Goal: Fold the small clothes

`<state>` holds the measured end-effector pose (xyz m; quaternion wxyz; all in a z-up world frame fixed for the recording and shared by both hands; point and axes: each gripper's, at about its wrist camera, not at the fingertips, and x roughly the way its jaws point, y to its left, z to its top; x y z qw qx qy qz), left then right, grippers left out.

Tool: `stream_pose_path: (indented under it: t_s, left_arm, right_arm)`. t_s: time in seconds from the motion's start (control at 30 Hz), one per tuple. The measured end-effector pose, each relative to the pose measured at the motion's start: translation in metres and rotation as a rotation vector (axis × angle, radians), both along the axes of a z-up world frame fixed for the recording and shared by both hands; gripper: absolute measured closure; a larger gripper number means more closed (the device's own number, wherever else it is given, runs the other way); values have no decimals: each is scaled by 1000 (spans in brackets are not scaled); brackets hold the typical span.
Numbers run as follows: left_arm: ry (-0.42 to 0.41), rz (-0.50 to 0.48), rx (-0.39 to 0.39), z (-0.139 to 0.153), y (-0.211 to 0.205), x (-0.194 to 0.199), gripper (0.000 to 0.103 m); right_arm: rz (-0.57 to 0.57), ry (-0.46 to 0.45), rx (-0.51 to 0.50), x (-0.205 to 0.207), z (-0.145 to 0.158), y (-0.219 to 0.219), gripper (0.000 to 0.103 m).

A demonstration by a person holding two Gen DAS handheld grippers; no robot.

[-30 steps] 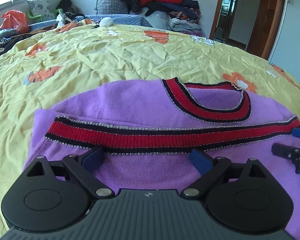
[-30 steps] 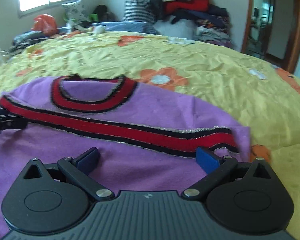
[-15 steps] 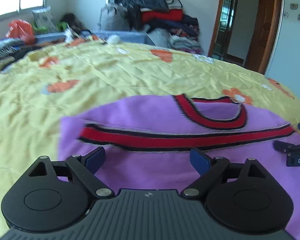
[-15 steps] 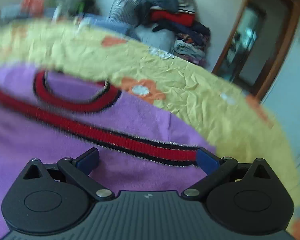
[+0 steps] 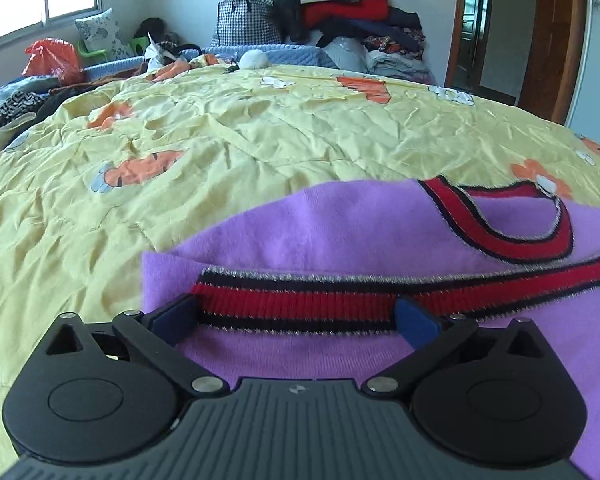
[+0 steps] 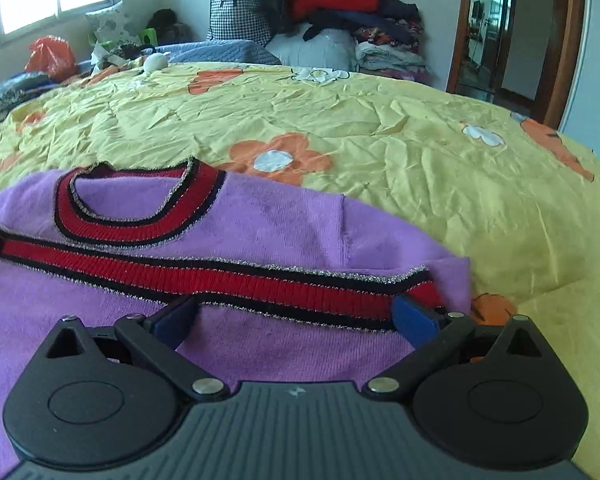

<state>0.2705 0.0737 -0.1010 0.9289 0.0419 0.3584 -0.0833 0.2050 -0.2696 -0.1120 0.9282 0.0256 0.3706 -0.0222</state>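
Two grippers hang low over the purple sweater, which lies on the yellow flowered bedspread at its near edge, folded so that the red and black hem band runs across the body just below the collar. The left gripper sits at the sweater's left end, its jaws having just been opening; they now stand spread wide, with the band passing between them but neither blue pad pressing on it. The right gripper sits at the right end, jaws likewise spread wide and holding nothing, the band's end lying between them. My guess is that both ends of the fold are about to be taken for the next fold. The risk I see is in the layers: the knit is soft and doubled here, so a pad that comes down too shallow may catch only the top layer and peel the band back instead of carrying the whole fold. If one side closes before the other, the sweater could skew and the edges would stop lining up. The bedspread is wrinkled and loose beneath, and a deep bite could pinch it along with the sweater.
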Motion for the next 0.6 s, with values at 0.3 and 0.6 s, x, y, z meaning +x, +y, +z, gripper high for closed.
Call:
stream_pose_path:
  t_s: [0.3,0.6]
  left_arm:
    - [10,-118,-46,21,-11,-64,4]
    - [34,-48,-19,10,2,-56,4]
  right_arm:
    - [106,-40,91,-79,23,41,0]
    - [79,22,-41,-97,13,44,0]
